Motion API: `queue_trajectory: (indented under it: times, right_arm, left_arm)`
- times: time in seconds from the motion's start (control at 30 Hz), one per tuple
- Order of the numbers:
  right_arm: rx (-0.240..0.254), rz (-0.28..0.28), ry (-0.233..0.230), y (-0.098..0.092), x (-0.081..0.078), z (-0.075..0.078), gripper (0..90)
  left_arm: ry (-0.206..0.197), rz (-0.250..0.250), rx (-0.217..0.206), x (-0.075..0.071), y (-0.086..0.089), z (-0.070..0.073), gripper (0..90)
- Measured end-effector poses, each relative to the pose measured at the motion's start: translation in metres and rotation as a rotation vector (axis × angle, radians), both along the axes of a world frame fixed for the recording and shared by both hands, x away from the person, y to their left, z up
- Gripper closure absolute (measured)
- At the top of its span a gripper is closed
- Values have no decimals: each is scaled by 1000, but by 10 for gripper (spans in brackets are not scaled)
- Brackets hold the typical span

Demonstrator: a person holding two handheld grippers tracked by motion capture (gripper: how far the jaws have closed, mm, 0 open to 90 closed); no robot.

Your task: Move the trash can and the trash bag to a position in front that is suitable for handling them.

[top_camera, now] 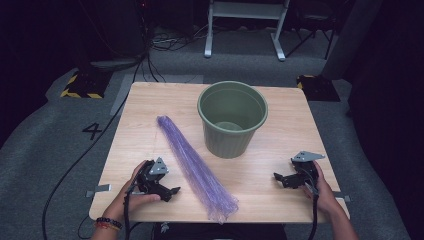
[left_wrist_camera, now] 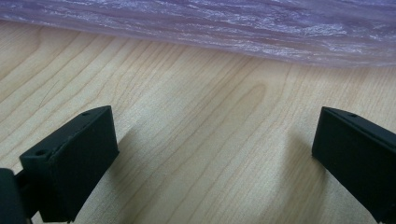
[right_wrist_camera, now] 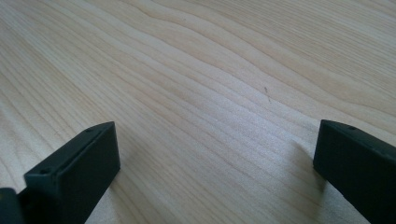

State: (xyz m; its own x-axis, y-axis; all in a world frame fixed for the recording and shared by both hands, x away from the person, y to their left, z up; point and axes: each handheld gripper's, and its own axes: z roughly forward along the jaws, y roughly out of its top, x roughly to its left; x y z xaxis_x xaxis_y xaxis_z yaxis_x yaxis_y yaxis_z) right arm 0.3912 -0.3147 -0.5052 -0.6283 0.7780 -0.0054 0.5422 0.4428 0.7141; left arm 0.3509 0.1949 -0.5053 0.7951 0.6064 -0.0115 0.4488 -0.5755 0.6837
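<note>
Nothing is gripped yet — both the left gripper (top_camera: 172, 190) and right gripper (top_camera: 278, 176) rest wide apart on the table (top_camera: 280, 130); next, probably, the left must reach the purple bag (top_camera: 192, 162) beside the bin (top_camera: 232, 119).

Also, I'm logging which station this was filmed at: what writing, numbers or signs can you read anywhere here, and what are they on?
"4": a dark number on the grey floor, left of the table.
Yellow and black hazard stripes: a sign with no words, on the floor plate at the table's far left corner.
Nothing is written on the bin, the purple bag or the table.
</note>
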Motion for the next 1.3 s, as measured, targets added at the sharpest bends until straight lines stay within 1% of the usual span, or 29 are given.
queue_trajectory:
  times: [0.27,0.37,0.43,0.47,0.5,0.53,0.57,0.6,0.67,0.7,0.73,0.77,0.83,0.87,0.9,0.93,0.97,1.0,1.07,1.17,1.2,1.23,1.27,1.3]
  right_arm:
    - [1,6,-3,-1,-1,0,21]
    - [12,14,-17,-2,-3,1,82]
    - [10,0,-30,-2,-2,1,106]
    - [9,-14,-39,-2,-3,2,136]
    - [9,-14,-39,-2,-3,2,136]
    - [2,-22,-56,-2,-4,2,171]
    - [-7,-41,-66,1,-5,3,174]
    - [-7,-41,-66,1,-5,3,174]
    - [-10,-41,-58,4,-6,4,203]
    - [-16,-28,-60,7,-7,5,204]
    - [1,14,-69,13,-9,8,222]
    - [17,45,-82,16,-11,10,241]
    - [16,66,-119,26,-16,17,290]
    - [23,88,-133,32,-18,21,302]
    - [36,112,-141,39,-21,24,330]
    - [36,112,-141,39,-21,24,330]
    - [43,141,-149,45,-23,27,357]
    - [53,169,-156,53,-27,30,366]
    - [81,231,-157,67,-32,36,390]
    - [100,318,-146,88,-41,41,408]
    - [113,368,-137,102,-46,42,414]
    - [116,391,-135,108,-49,42,414]
    - [116,391,-135,108,-49,42,414]
    - [125,427,-129,120,-53,43,417]
  left_arm:
    - [-1,1,0,0,0,0,1]
    - [-1,2,0,0,0,0,2]
    - [-3,5,1,-1,0,0,4]
    - [-4,5,1,-1,0,0,4]
    - [-4,5,1,-1,0,0,4]
    - [-4,6,1,-1,0,0,4]
    - [-4,8,2,-1,0,0,4]
    - [-4,8,2,-1,0,0,4]
    - [-3,9,2,-1,0,0,4]
    - [-4,9,2,-1,0,0,5]
    - [-4,10,2,-1,0,0,5]
    - [-4,10,2,-1,0,0,4]
    - [-4,10,2,-1,0,0,5]
    - [-4,10,2,-1,0,0,4]
    - [-4,13,1,-1,-1,0,5]
    - [-4,13,1,-1,-1,0,4]
    - [-4,15,1,-1,-1,0,4]
    - [-5,15,1,-1,-1,0,4]
    - [-5,17,1,-1,-1,0,5]
    - [-5,18,1,-1,-1,0,5]
    - [-5,18,1,-1,-1,0,4]
    - [-5,18,1,-1,-1,0,5]
    - [-5,18,1,-1,-1,0,5]
    - [-5,18,1,-1,-1,0,5]
